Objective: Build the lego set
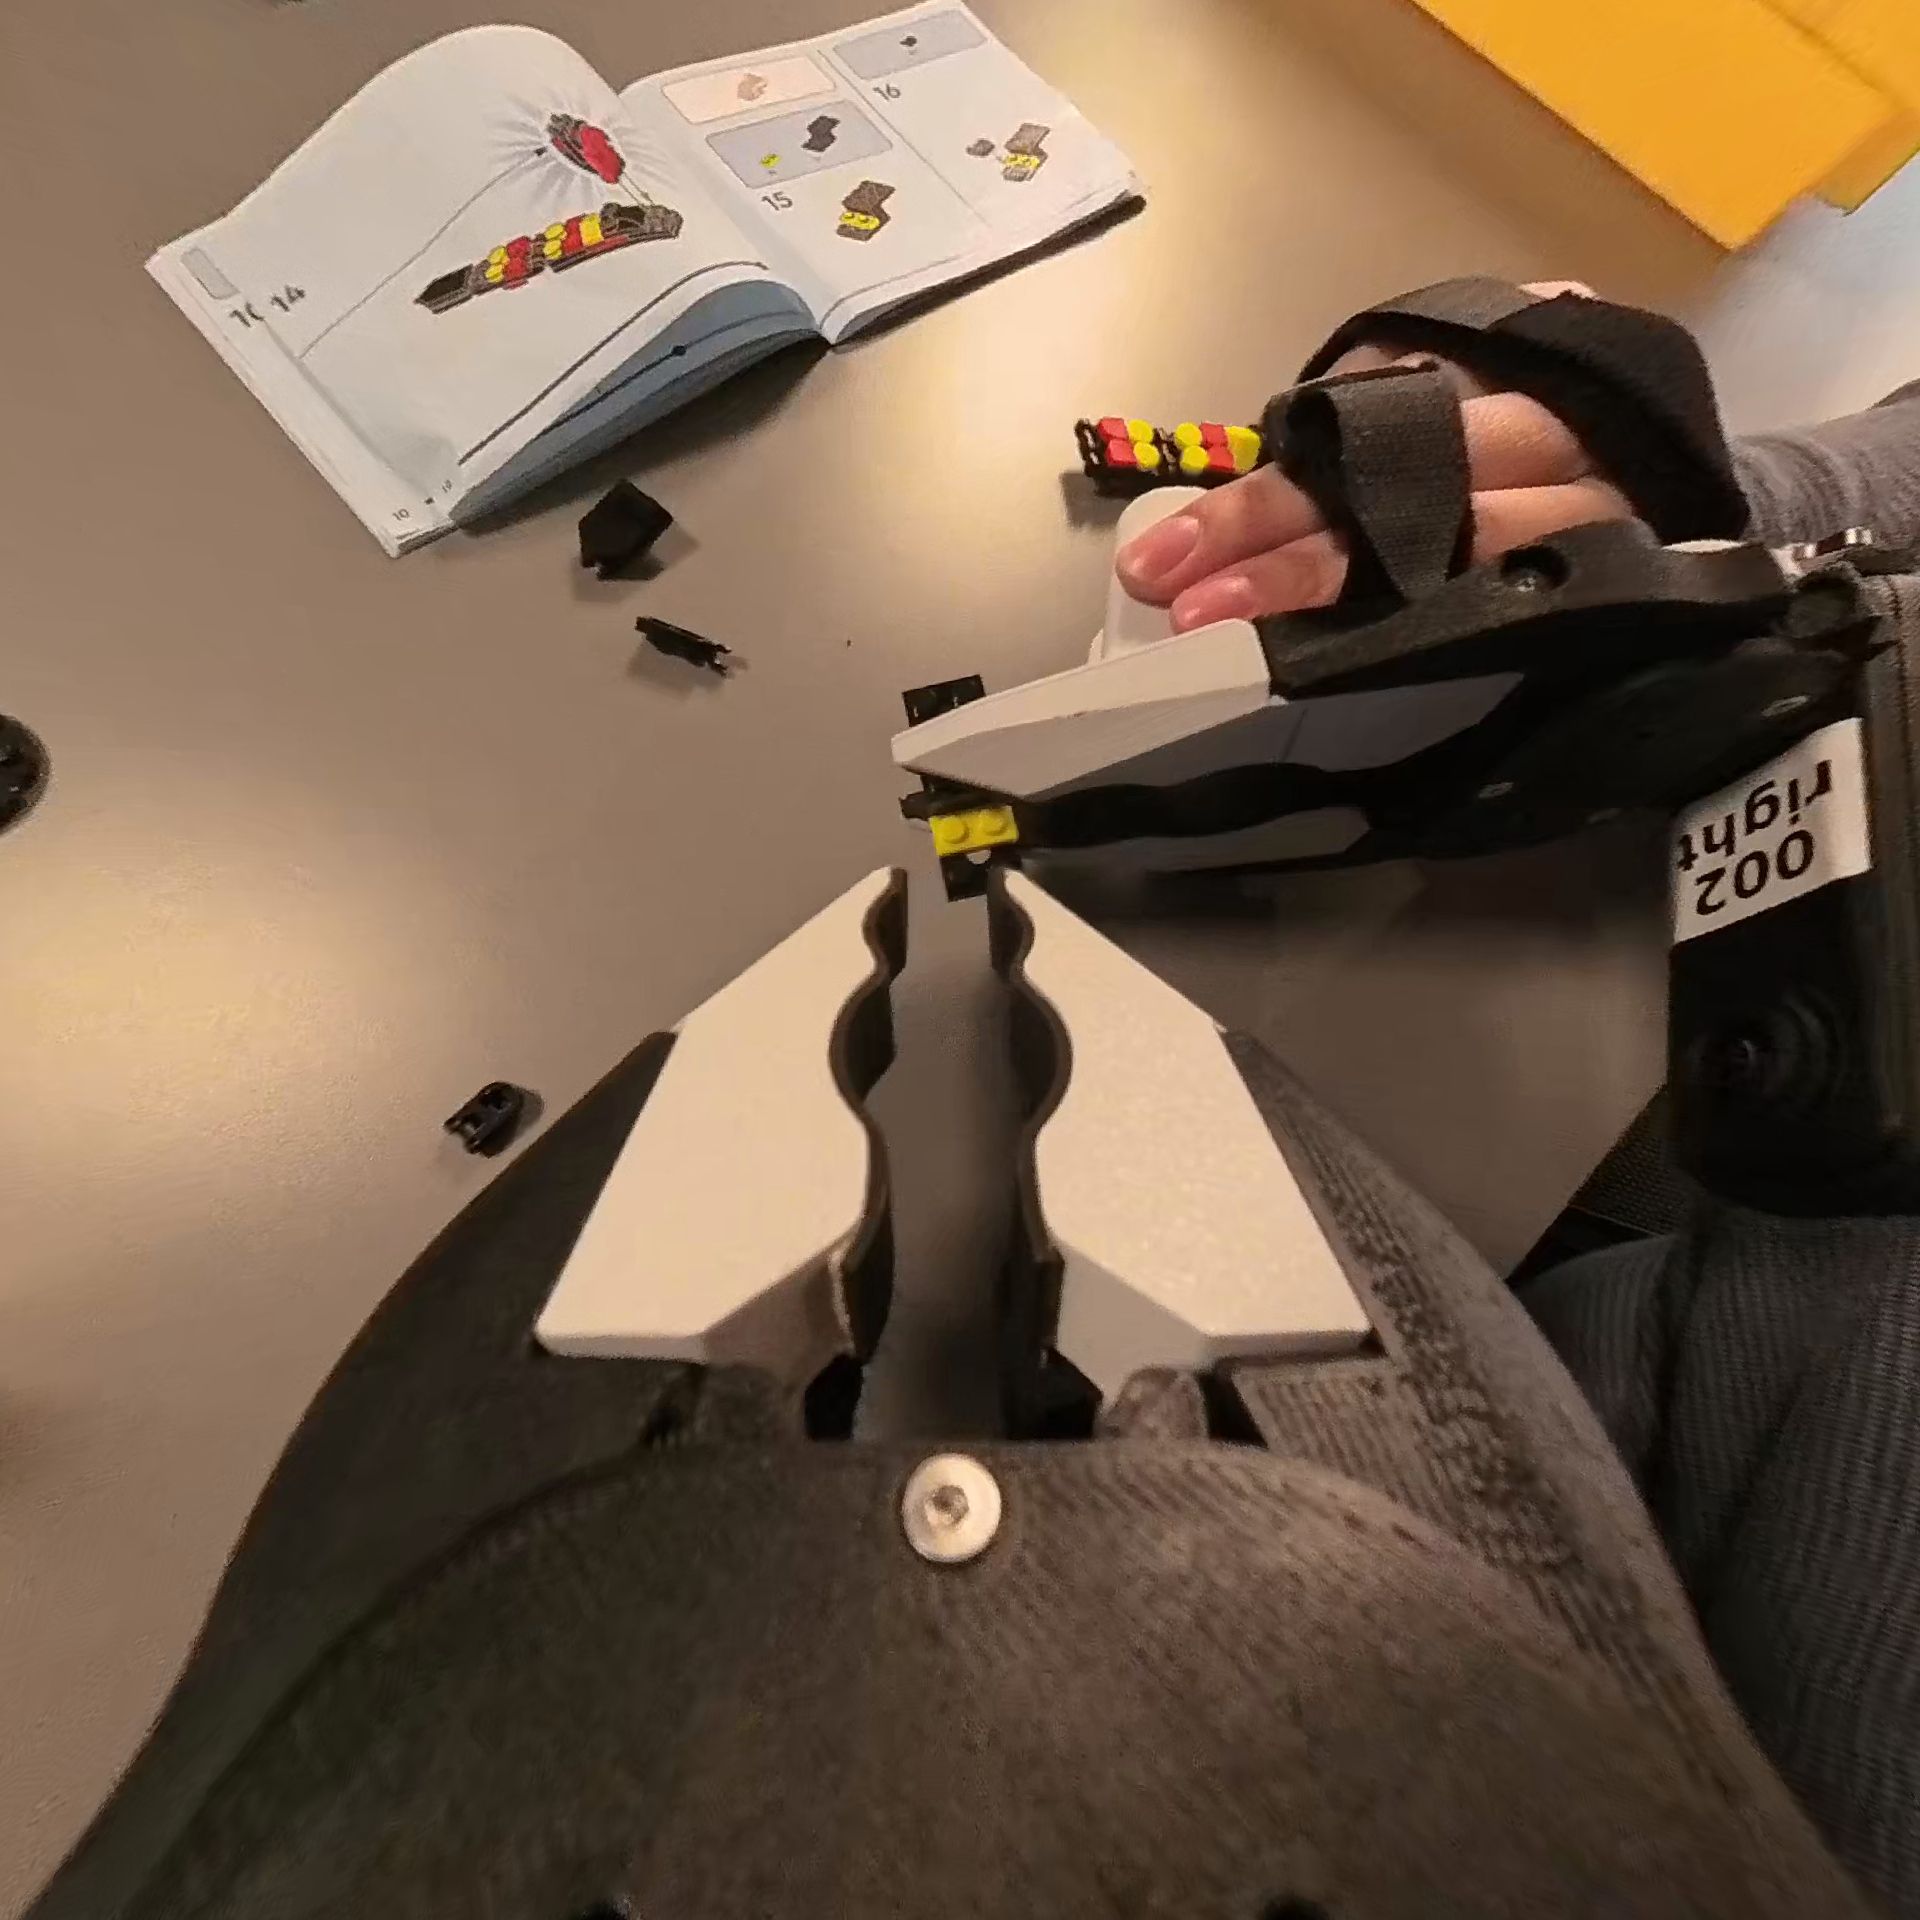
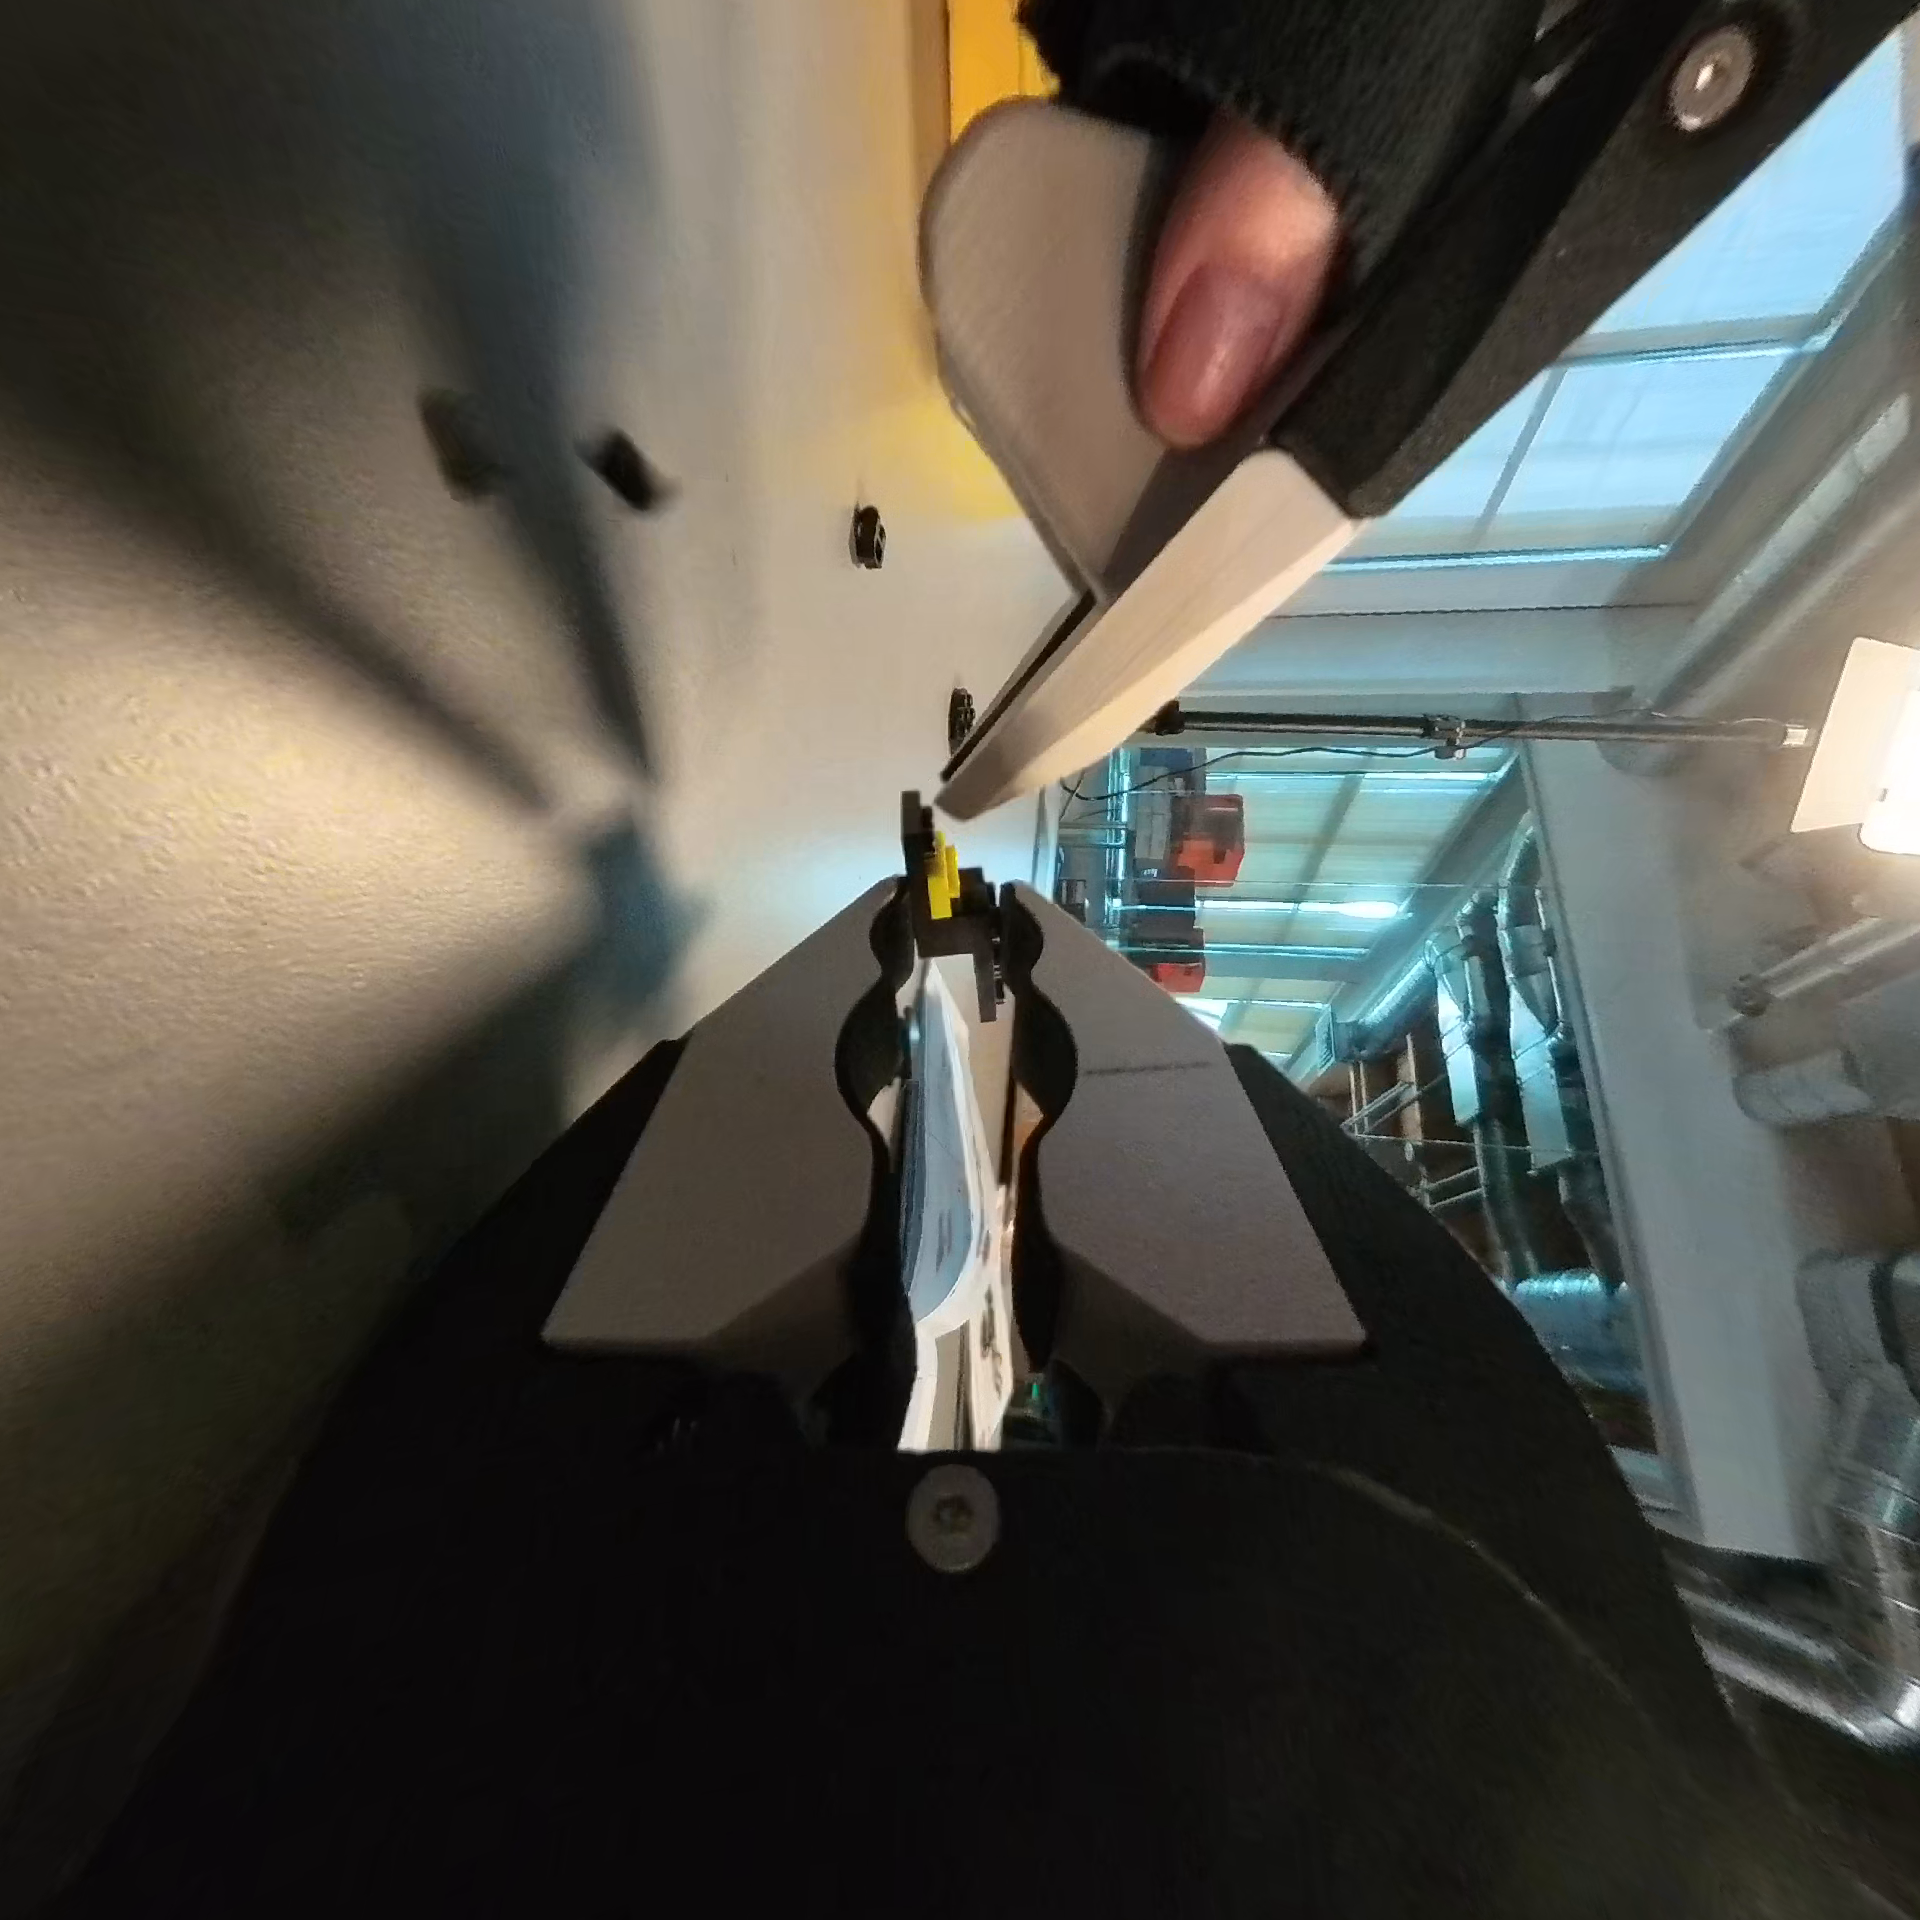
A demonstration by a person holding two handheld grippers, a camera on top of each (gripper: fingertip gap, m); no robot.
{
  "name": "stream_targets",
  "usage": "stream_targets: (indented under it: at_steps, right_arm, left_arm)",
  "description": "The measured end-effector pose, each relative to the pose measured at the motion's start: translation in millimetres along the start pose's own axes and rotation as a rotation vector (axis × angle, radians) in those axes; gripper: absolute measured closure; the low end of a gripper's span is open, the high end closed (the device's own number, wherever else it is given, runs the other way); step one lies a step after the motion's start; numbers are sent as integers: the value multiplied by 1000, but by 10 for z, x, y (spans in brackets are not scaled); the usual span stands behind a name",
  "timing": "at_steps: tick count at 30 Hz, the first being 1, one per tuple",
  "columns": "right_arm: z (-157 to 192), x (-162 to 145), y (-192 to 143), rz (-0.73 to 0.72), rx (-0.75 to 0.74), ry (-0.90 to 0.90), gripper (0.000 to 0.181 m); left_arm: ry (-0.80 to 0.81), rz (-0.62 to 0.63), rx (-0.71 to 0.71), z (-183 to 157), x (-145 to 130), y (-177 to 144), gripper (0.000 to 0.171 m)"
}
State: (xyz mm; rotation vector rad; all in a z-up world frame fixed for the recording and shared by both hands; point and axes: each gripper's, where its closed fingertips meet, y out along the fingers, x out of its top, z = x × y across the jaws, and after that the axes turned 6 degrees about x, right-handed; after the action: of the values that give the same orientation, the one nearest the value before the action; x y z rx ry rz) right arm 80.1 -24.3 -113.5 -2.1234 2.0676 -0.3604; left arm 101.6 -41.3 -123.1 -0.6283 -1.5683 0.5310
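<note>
Right gripper (image 1: 961, 821) is clamping your small black-and-yellow assembly (image 1: 971, 828) at frame centre; left gripper (image 1: 945, 899) is gaping slightly, holding nothing. Red-and-yellow strip (image 1: 1169, 449) is sitting finished; loose black pieces (image 1: 620, 525) are waiting upper left.

A round black piece (image 1: 16, 769) is cut off by the left edge; two dark bits (image 2: 623, 468) on the table are blurred.
</note>
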Motion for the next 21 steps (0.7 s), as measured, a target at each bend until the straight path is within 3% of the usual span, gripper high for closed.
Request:
stream_targets:
  at_steps: [7,16,21]
  right_arm:
    - [6,-29,10,2,13,27,168]
    - [24,-40,19,-2,28,42,168]
    - [26,-45,21,-4,32,51,168]
  left_arm:
    - [-18,-39,-9,19,-127,-168,147]
    - [101,-62,-282,-624,-430,-401,146]
    - [278,-6,-325,-775,-665,-385,145]
